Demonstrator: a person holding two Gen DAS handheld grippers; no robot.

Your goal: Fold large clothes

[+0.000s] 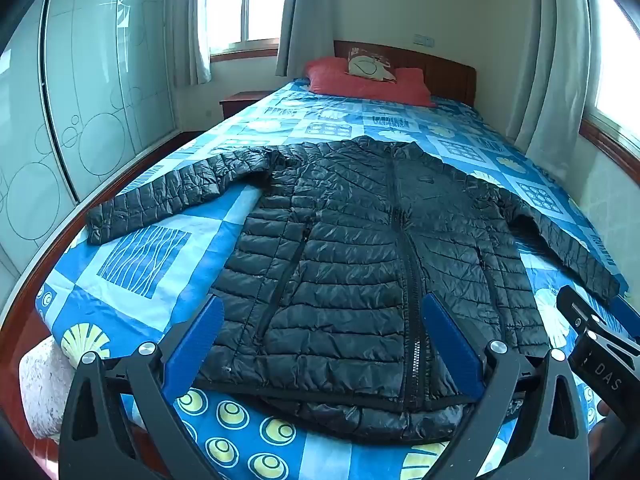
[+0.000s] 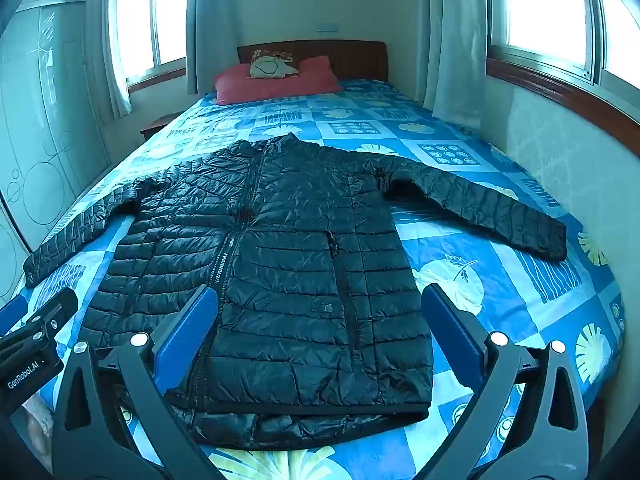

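Black quilted jacket [image 1: 360, 248] is spread flat, zipped, sleeves out, on the blue patterned bedspread [image 1: 132, 264]. Left gripper [image 1: 324, 320] and right gripper [image 2: 320, 312] are held above its hem, jaws released wide, nothing grasped.

Black quilted puffer jacket [image 1: 352, 240] with horizontal stitch lines and black zippers, on a blue bedspread [image 1: 168, 240] patterned in pale-blue squares, white wavy lines, ringed yellow dots and pale-yellow shell and leaf shapes. Red pillow [image 1: 360, 82] beneath a cream cushion [image 1: 370, 66] with dark line drawing, against a reddish-brown wooden headboard [image 1: 440, 72]; pale grey curtains [image 1: 552, 60], frosted grey-green wardrobe doors [image 1: 100, 92] with thin circle outlines. Left tool [image 1: 324, 340] and right tool [image 2: 320, 328] both black-framed with blue pads and silver rivets.
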